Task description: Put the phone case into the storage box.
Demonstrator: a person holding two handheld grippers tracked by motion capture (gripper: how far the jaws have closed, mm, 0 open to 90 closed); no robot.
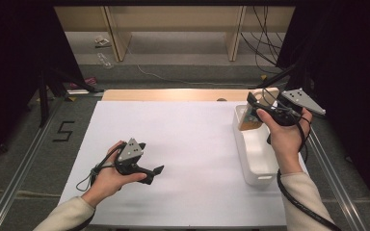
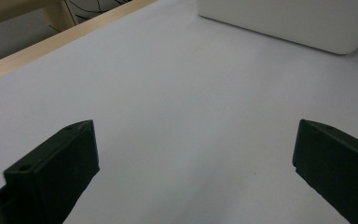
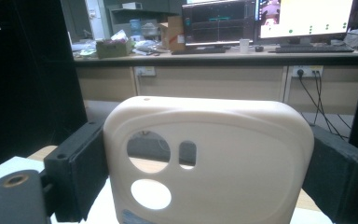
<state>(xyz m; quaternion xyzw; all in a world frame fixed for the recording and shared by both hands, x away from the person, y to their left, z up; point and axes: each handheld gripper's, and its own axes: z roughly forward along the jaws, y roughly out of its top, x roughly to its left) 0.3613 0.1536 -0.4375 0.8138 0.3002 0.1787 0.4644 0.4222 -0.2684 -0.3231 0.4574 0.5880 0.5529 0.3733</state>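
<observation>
A beige phone case (image 3: 242, 163) with round camera cut-outs stands upright between the black jaws of my right gripper (image 3: 207, 140), and both pads press its side edges. In the high view my right gripper (image 1: 255, 108) holds the phone case (image 1: 249, 122) in the air over the far end of a white plastic bin (image 1: 260, 163) at the table's right. My left gripper (image 1: 155, 174) rests in the person's left hand low over the white sheet (image 1: 183, 139), at the front left. In its own view my left gripper (image 2: 196, 140) stands wide open with nothing between its jaws.
The white bin (image 2: 284, 23) lies ahead of the left gripper across bare white sheet. A wooden table edge (image 1: 173, 95) runs along the far side. Metal rails (image 1: 327, 163) flank the table. Cables trail from both grippers. Desks with monitors (image 3: 219, 21) stand far behind the case.
</observation>
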